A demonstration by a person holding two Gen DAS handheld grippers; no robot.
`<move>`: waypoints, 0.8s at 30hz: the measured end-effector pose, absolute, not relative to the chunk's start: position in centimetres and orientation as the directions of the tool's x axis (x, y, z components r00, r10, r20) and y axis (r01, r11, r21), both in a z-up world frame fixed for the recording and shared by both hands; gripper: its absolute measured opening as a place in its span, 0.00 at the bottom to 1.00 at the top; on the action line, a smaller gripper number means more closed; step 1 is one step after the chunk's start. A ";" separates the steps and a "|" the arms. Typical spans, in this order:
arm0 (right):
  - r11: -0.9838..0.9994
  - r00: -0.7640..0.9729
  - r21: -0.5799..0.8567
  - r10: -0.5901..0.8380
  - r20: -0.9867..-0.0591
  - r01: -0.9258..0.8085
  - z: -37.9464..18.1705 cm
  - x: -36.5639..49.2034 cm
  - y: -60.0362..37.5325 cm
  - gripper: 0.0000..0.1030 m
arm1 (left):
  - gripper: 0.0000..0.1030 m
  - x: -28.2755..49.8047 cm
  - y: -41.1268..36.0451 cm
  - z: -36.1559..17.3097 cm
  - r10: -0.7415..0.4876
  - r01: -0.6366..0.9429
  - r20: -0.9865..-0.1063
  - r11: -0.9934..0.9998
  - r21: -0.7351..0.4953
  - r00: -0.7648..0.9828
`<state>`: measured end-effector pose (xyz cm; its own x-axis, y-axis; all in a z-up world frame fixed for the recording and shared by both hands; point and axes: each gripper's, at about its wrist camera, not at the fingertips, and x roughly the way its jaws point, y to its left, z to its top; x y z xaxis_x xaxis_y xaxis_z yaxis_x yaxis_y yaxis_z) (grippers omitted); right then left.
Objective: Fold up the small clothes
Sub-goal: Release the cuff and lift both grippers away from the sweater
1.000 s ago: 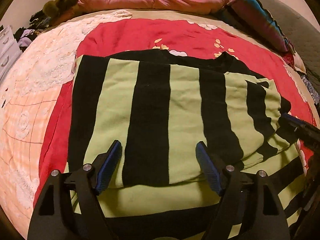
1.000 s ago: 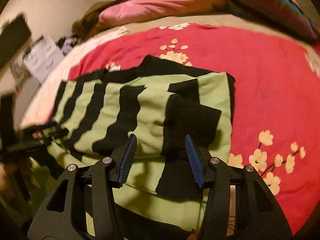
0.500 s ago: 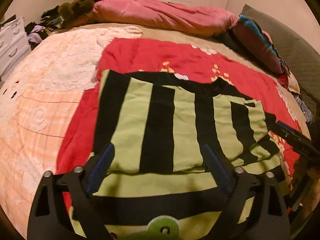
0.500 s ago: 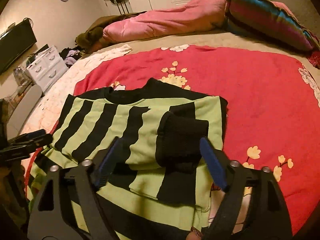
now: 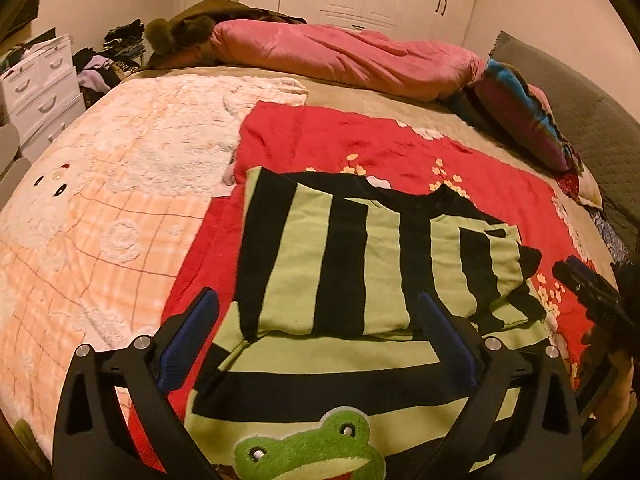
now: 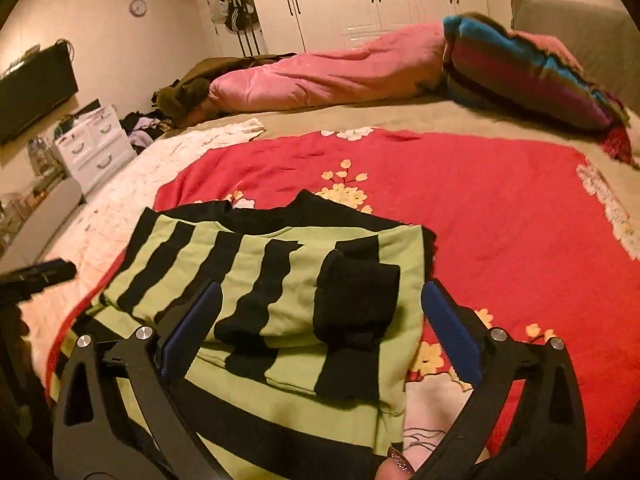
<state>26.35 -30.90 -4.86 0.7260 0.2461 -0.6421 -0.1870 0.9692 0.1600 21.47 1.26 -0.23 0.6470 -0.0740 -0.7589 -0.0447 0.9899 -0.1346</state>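
My left gripper (image 5: 318,334) had its fingers (image 5: 188,340) spread as wide as they went, having just been opening, with nothing pinched between them; the sweater only lay below the gap. My right gripper (image 6: 320,326) was the same: jaws just opened wide, blue fingers (image 6: 450,332) clear of the cloth. Under both lay the one striped sweater (image 5: 340,264), green and black, flat on the red floral blanket (image 5: 400,152) on the bed, its sleeves folded in across the body and a black cuff (image 6: 356,296) resting on top. A frog patch (image 5: 308,448) showed at the near hem.

I judged the sleeve fold finished and the release clean. To do the next fold well, I would take both near hem corners evenly, lift low and carry them to the collar without dragging the sleeves loose.

I counted one sweater, two grippers, one red blanket, one pink duvet (image 5: 340,56) and one striped pillow (image 6: 528,72).
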 end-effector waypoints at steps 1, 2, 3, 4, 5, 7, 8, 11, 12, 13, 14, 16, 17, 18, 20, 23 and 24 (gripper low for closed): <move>0.971 0.728 0.149 0.239 -0.642 -0.188 -4.8 26.2 -30.8 0.91 | 0.96 21.3 1.5 -0.1 -0.074 -0.049 -0.756 0.989 -0.138 0.650; 0.972 0.729 0.142 0.234 -0.643 -0.187 -4.8 26.1 -30.7 0.91 | 0.96 21.2 1.7 0.1 -0.073 -0.053 -0.754 0.988 -0.142 0.652; 0.974 0.732 0.135 0.228 -0.643 -0.185 -4.7 25.9 -30.6 0.91 | 0.96 21.0 2.0 0.2 -0.071 -0.059 -0.753 0.988 -0.144 0.654; 0.974 0.733 0.132 0.225 -0.642 -0.184 -4.7 25.8 -30.6 0.91 | 0.96 20.9 2.2 0.3 -0.067 -0.064 -0.752 0.987 -0.144 0.656; 0.974 0.736 0.130 0.224 -0.639 -0.183 -4.7 25.5 -30.6 0.91 | 0.96 20.8 2.5 0.4 -0.065 -0.070 -0.751 0.987 -0.146 0.657; 0.976 0.739 0.126 0.219 -0.637 -0.180 -4.4 25.2 -30.6 0.91 | 0.96 20.5 3.0 0.6 -0.061 -0.079 -0.748 0.985 -0.151 0.661; 0.976 0.743 0.124 0.217 -0.634 -0.179 -4.3 25.0 -30.6 0.91 | 0.96 20.4 3.2 0.7 -0.060 -0.082 -0.748 0.985 -0.152 0.661; 0.977 0.748 0.121 0.211 -0.629 -0.174 -3.8 24.5 -30.4 0.91 | 0.96 20.0 3.9 1.2 -0.055 -0.090 -0.741 0.984 -0.154 0.669; 0.977 0.748 0.123 0.213 -0.628 -0.175 -3.6 24.3 -30.3 0.91 | 0.96 19.8 4.2 1.5 -0.054 -0.091 -0.737 0.984 -0.156 0.674; 0.976 0.750 0.124 0.215 -0.625 -0.177 -3.5 24.1 -30.1 0.91 | 0.96 19.6 4.5 1.7 -0.052 -0.093 -0.733 0.983 -0.156 0.678; 0.976 0.752 0.122 0.215 -0.623 -0.179 -3.3 23.9 -29.9 0.91 | 0.96 19.4 4.6 1.9 -0.050 -0.094 -0.730 0.984 -0.154 0.681; 0.976 0.750 0.117 0.217 -0.625 -0.185 -3.0 23.4 -29.4 0.91 | 0.96 18.9 5.1 2.3 -0.034 -0.098 -0.722 0.985 -0.140 0.691; 0.976 0.749 0.114 0.217 -0.626 -0.187 -2.9 23.2 -29.2 0.91 | 0.96 18.7 5.3 2.6 -0.025 -0.099 -0.718 0.987 -0.130 0.695; 0.976 0.749 0.113 0.217 -0.625 -0.188 -2.8 22.9 -29.1 0.91 | 0.96 18.4 5.5 2.8 -0.018 -0.098 -0.714 0.988 -0.121 0.700; 0.975 0.745 0.109 0.218 -0.631 -0.193 -2.6 22.3 -28.7 0.91 | 0.96 17.9 6.1 3.2 -0.016 -0.098 -0.711 0.988 -0.118 0.703; 0.973 0.734 0.122 0.227 -0.640 -0.194 -2.4 21.4 -28.4 0.91 | 0.96 16.9 6.9 3.8 -0.016 -0.097 -0.705 0.988 -0.120 0.709; 0.972 0.731 0.129 0.231 -0.642 -0.194 -2.4 21.0 -28.4 0.91 | 0.96 16.6 7.2 4.0 -0.012 -0.099 -0.704 0.988 -0.116 0.710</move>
<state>21.04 -28.41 -2.36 0.7309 0.2313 -0.6421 -0.1943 0.9724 0.1291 16.55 7.19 3.97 0.7105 -0.0120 -0.7036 -0.0986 0.9883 -0.1164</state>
